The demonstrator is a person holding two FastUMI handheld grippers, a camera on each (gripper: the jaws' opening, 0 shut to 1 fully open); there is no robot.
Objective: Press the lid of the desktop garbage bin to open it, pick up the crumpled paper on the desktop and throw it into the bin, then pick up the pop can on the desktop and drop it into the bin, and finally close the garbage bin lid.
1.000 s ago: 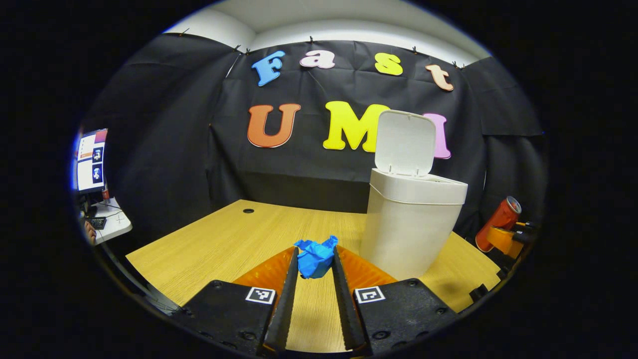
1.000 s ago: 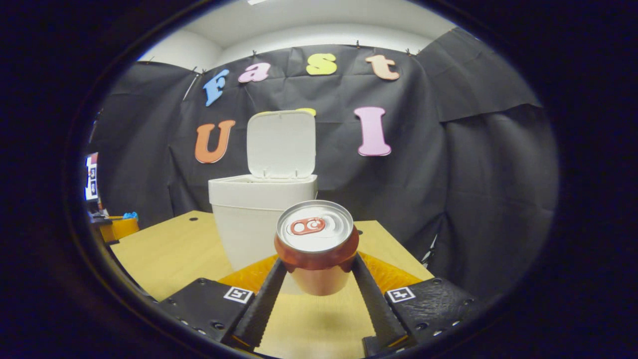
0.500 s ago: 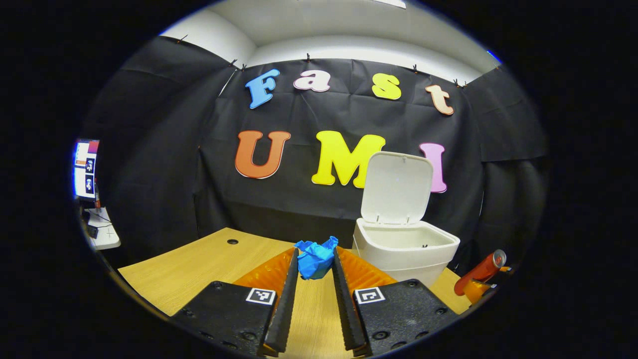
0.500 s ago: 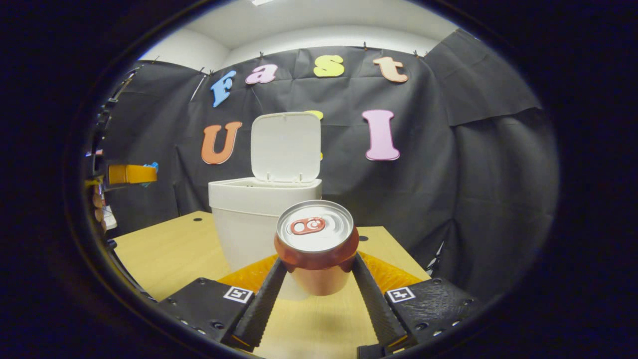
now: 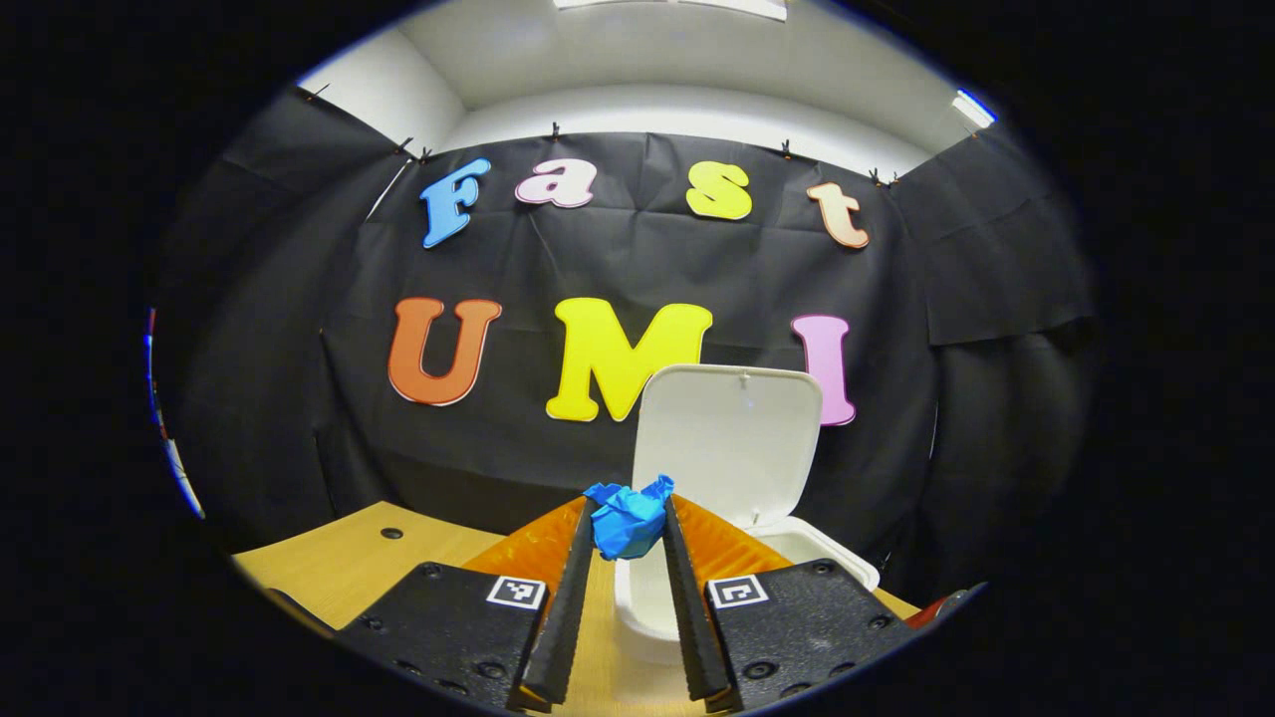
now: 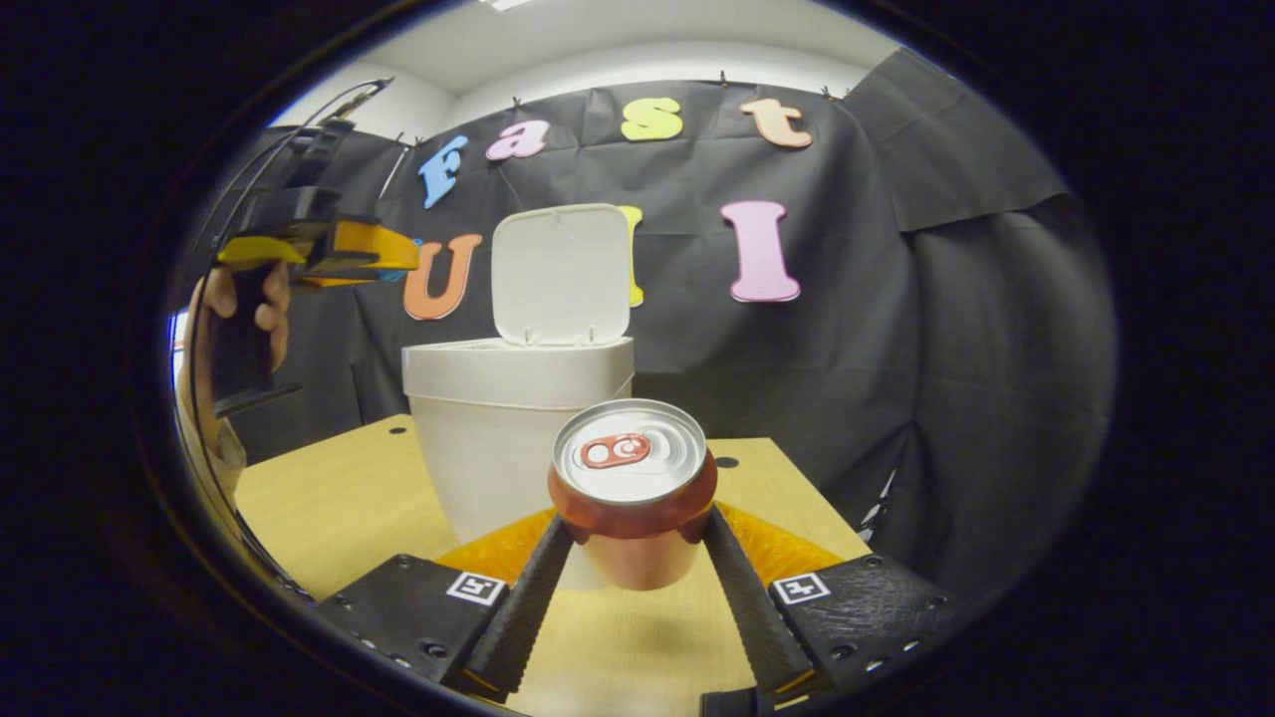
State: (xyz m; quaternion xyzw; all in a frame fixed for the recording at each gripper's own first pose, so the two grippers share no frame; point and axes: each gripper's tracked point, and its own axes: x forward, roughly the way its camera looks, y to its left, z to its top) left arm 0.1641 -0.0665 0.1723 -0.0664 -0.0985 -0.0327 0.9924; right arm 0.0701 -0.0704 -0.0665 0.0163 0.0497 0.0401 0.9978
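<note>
Left gripper [image 5: 630,523] pinched on crumpled paper [image 5: 628,518], wad at the fingertips, above the near rim of the open bin [image 5: 835,563], lid [image 5: 727,443] upright behind. Right gripper [image 6: 630,543] clamped on pop can [image 6: 632,490], top facing camera, above the table [image 6: 329,503], in front of the bin.

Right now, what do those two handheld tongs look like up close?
Each of the tongs, left and right, has a black, textured body with screws, two small square black-and-white tags and ribbed orange panels behind long, narrow fingers. In the right gripper view, thin cables rise from the left one.
</note>
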